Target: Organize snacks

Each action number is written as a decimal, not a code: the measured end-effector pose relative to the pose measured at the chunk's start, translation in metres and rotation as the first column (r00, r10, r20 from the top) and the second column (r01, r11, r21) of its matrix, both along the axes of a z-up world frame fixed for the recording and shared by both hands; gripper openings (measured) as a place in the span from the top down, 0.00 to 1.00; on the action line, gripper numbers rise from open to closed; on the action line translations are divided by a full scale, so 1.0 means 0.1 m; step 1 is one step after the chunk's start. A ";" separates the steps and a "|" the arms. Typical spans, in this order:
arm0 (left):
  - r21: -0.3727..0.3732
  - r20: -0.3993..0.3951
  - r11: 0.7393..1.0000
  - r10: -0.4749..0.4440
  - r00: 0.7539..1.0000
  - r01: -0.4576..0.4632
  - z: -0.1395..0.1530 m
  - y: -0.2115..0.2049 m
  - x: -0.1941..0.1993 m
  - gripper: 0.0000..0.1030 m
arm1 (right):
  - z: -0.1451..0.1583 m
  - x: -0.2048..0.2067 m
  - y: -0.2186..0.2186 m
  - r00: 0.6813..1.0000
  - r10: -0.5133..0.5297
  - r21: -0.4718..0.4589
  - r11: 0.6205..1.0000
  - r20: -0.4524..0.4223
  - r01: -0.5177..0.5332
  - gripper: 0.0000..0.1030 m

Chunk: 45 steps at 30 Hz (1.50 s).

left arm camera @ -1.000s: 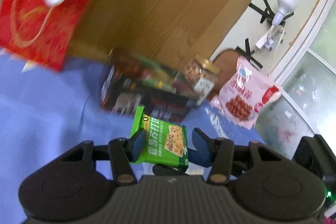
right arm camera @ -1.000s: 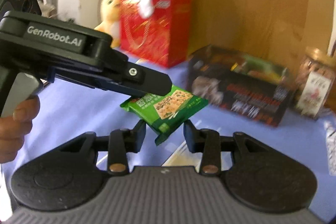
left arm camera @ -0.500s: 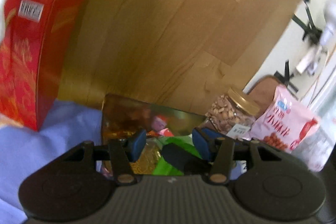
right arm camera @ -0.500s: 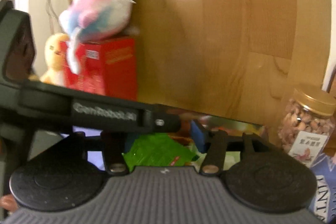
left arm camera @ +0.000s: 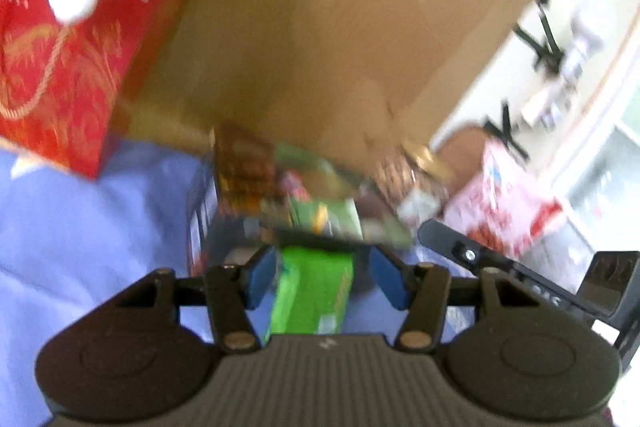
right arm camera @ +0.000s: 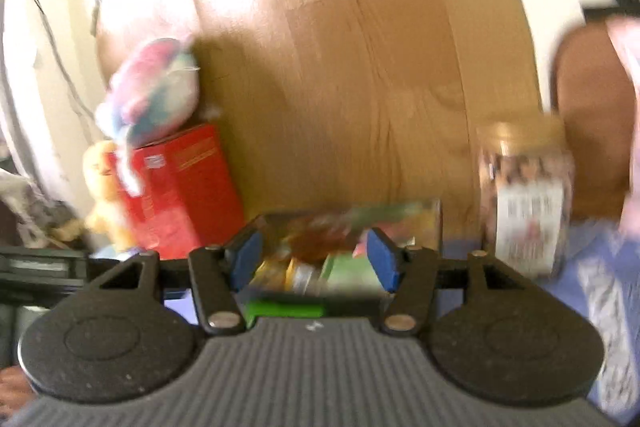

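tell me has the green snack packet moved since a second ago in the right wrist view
Yes. The green snack packet sat on the blue cloth well short of the dark open snack box; now it lies right at the box's near wall.

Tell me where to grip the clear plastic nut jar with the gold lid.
Take the clear plastic nut jar across its labelled body, below the gold lid, coming in level from the front. It stands upright against the wooden board, so its sides are exposed. This is a judgement.
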<state>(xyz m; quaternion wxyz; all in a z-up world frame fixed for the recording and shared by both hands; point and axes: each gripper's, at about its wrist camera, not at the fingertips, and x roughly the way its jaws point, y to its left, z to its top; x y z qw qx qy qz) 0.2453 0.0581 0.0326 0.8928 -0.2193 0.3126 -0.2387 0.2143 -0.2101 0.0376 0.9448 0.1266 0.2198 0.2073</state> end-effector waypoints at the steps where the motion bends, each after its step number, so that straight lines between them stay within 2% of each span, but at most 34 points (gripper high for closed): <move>1: 0.027 -0.001 1.000 -0.011 1.000 0.011 -0.05 -0.05 -0.02 0.48 | -0.10 -0.08 -0.01 1.000 0.015 -0.010 1.000 -0.016 -0.015 0.40; 4: 0.119 -0.048 0.993 -0.011 0.999 0.017 -0.25 -0.23 0.04 0.48 | -0.38 -0.09 0.13 0.994 0.034 -0.095 0.995 -0.108 -0.044 0.39; 6: 0.152 -0.086 0.988 -0.007 0.996 0.020 -0.38 -0.32 0.13 0.48 | -0.52 -0.01 0.19 0.983 0.063 -0.094 0.992 -0.175 -0.080 0.40; 8: 0.193 -0.114 0.981 0.027 0.993 -0.004 -0.48 -0.38 0.22 0.53 | -0.59 0.07 0.27 0.977 0.069 -0.097 0.991 -0.202 -0.091 0.41; 9: 0.193 -0.112 0.981 0.029 0.993 -0.007 -0.51 -0.39 0.24 0.55 | -0.61 0.10 0.31 0.976 0.072 -0.108 0.989 -0.207 -0.096 0.53; 10: 0.182 -0.116 0.983 0.014 0.993 0.008 -0.51 -0.38 0.24 0.69 | -0.61 0.12 0.34 0.973 0.084 -0.113 0.987 -0.215 -0.111 0.64; 11: 0.149 -0.143 0.988 -0.021 0.989 0.042 -0.50 -0.37 0.25 0.72 | -0.61 0.13 0.35 0.965 0.112 -0.098 0.986 -0.237 -0.138 0.75; 14: 0.165 -0.105 0.985 -0.025 0.994 0.042 -0.37 -0.34 0.14 0.73 | -0.50 0.03 0.37 0.971 0.131 -0.096 0.984 -0.202 -0.153 0.76; 18: 0.116 -0.027 0.993 -0.034 0.999 0.037 -0.02 -0.27 0.05 0.72 | -0.19 -0.09 0.33 0.989 0.120 -0.075 0.989 -0.089 -0.127 0.76; 20: 0.107 0.015 0.994 -0.030 0.999 0.028 0.17 -0.29 0.11 0.70 | -0.02 -0.04 0.30 0.994 0.100 -0.063 0.993 -0.033 -0.102 0.76; 22: 0.114 0.035 0.993 -0.026 0.999 0.022 0.30 -0.38 0.27 0.70 | 0.09 0.05 0.28 0.998 0.064 -0.088 0.994 0.013 -0.062 0.76; 26: 0.173 0.005 0.985 0.014 1.000 -0.015 0.27 -0.61 0.71 0.70 | 0.05 0.43 0.22 1.000 -0.002 -0.114 0.994 -0.012 0.001 0.74; 29: 0.235 -0.039 0.971 0.062 0.997 -0.051 0.07 -0.71 0.90 0.63 | -0.08 0.54 0.22 0.997 -0.049 -0.178 0.983 -0.056 0.038 0.70; 30: 0.250 -0.036 0.966 0.081 0.996 -0.069 0.05 -0.71 0.89 0.62 | -0.09 0.52 0.18 0.997 -0.053 -0.166 0.985 -0.059 0.042 0.70; 31: 0.257 -0.022 0.962 0.096 0.995 -0.088 0.05 -0.71 0.86 0.61 | -0.09 0.47 0.12 0.997 -0.057 -0.136 0.989 -0.053 0.050 0.70; 33: 0.212 -0.009 0.974 0.088 0.996 -0.084 0.07 -0.61 0.74 0.59 | -0.05 0.32 0.01 0.997 -0.065 -0.063 0.996 -0.031 0.063 0.63; 35: 0.171 -0.009 0.981 0.095 0.995 -0.092 0.11 -0.52 0.59 0.58 | -0.02 0.12 -0.12 0.997 -0.078 -0.023 0.997 -0.027 0.077 0.63; 38: 0.137 0.039 0.985 0.095 0.995 -0.100 0.20 -0.36 0.22 0.57 | -0.08 -0.24 -0.34 0.995 -0.056 0.057 0.997 -0.077 0.061 0.62; 41: 0.102 0.022 0.994 0.043 0.999 -0.045 0.16 -0.23 -0.25 0.57 | -0.26 -0.68 -0.51 0.987 -0.004 0.129 0.991 -0.161 0.025 0.57; 45: 0.133 -0.084 0.985 -0.096 0.992 0.107 -0.13 -0.30 -0.82 0.57 | -0.52 -1.42 -0.69 0.964 0.074 0.180 0.983 -0.256 -0.028 0.55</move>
